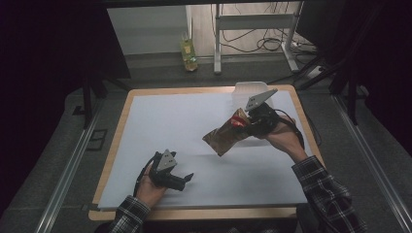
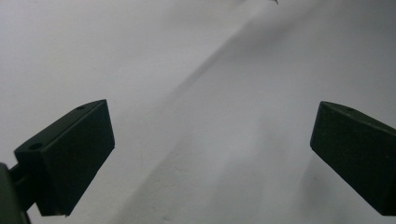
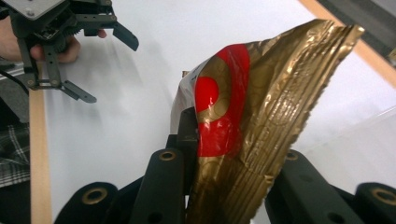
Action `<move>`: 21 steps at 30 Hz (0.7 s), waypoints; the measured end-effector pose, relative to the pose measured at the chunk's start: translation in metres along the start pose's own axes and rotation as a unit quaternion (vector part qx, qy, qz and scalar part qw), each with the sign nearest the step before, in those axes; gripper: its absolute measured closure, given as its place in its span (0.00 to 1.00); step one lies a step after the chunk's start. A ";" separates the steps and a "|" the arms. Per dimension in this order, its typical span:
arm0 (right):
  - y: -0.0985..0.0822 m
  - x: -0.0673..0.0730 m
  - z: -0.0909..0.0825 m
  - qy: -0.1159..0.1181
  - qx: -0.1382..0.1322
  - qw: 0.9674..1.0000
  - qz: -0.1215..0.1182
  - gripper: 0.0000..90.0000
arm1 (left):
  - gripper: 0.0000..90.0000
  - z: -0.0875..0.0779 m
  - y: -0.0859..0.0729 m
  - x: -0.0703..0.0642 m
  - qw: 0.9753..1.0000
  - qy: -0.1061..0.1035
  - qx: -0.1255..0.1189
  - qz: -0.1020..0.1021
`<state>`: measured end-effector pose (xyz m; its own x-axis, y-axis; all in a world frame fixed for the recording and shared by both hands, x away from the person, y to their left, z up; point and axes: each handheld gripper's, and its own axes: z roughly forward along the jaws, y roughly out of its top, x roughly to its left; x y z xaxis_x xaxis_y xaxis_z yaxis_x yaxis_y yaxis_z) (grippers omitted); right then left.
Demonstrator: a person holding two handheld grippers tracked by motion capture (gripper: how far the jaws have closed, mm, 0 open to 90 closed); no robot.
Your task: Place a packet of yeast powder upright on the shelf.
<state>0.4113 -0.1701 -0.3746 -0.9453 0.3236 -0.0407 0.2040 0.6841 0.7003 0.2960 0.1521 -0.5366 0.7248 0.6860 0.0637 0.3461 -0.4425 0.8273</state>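
I see no readable lettering on the gold packet (image 3: 261, 121); only a red patch with a gold ring shows on its crinkled foil. My right tool (image 1: 248, 125) has its jaws clamped on one end of the packet and holds it in the air above the right half of the tabletop (image 1: 194, 121), the free end drooping toward the middle. My left tool (image 1: 187, 178) rests low near the front edge, its jaws spread wide with nothing between them, just white sheet below. A clear plastic container (image 1: 248, 90) sits at the far edge, partly hidden behind the right tool. Beyond the tabletop, a bottle (image 1: 188, 53) stands on the floor; its label is too small to read.
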 end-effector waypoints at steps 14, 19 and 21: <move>0.016 -0.022 -0.020 -0.026 -0.001 0.999 -0.023 0.82 | 0.00 0.000 -0.001 0.002 1.000 0.002 -0.001 -0.002; 0.022 -0.029 -0.027 -0.038 0.000 0.999 -0.033 0.82 | 0.00 0.000 -0.001 0.002 1.000 0.000 -0.001 -0.003; 0.024 -0.033 -0.029 -0.043 -0.001 0.998 -0.035 0.82 | 0.00 0.000 -0.001 0.003 1.000 0.000 -0.001 -0.003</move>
<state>0.4400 -0.1831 -0.3352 -0.9321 0.3301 -0.1494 0.1381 0.7049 0.6957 0.2977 0.1544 -0.5373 0.7223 0.6890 0.0594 0.3486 -0.4369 0.8292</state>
